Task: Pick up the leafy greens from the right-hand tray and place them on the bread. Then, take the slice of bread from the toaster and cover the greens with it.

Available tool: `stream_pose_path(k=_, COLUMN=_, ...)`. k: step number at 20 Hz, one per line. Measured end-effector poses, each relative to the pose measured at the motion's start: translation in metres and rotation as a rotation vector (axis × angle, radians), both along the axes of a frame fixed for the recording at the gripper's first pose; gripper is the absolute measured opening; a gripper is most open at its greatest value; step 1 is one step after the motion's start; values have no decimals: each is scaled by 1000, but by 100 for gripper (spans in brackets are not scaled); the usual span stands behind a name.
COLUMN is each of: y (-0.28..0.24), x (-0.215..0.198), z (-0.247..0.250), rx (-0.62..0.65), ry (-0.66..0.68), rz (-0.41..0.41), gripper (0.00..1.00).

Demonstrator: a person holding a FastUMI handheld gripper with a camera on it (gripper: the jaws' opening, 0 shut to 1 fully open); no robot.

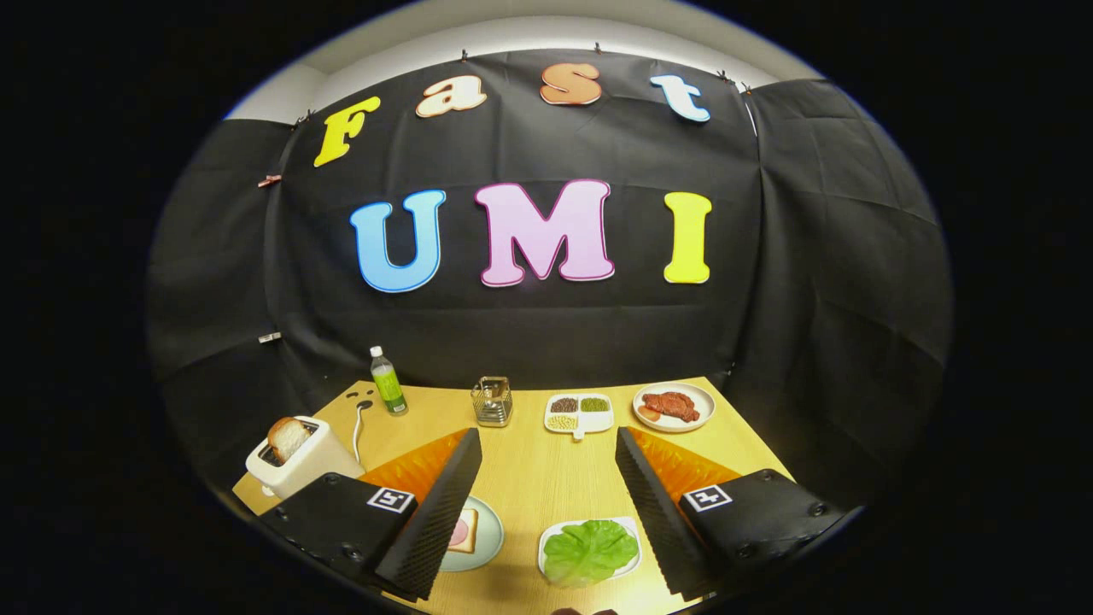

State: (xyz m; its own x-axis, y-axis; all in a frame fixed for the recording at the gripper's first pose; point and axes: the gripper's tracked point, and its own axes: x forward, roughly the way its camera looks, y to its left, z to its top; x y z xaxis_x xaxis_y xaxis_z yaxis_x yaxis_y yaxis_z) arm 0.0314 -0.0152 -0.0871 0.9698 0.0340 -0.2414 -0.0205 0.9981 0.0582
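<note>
Gripper view, left to right: the boxy toaster [301,461] holds a bread slice [287,437] upright in its slot, ready for lifting. A plate [483,541] carries the base bread [464,532]. The crinkled leafy greens [589,551] lie flat on the right-hand tray [547,541]. The tongs [548,461] stand apart, empty, above the wooden worktop [538,478].

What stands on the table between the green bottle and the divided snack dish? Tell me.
A small glass holder stands between the green bottle and the divided dish, in the gripper view.

Bright, sharp — fisheye-warped edges
</note>
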Motion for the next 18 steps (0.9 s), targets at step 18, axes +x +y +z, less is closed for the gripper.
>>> stream_pose_path(k=18, y=-33, x=9, z=-193, rx=-24, ry=411, rz=16, gripper=99)
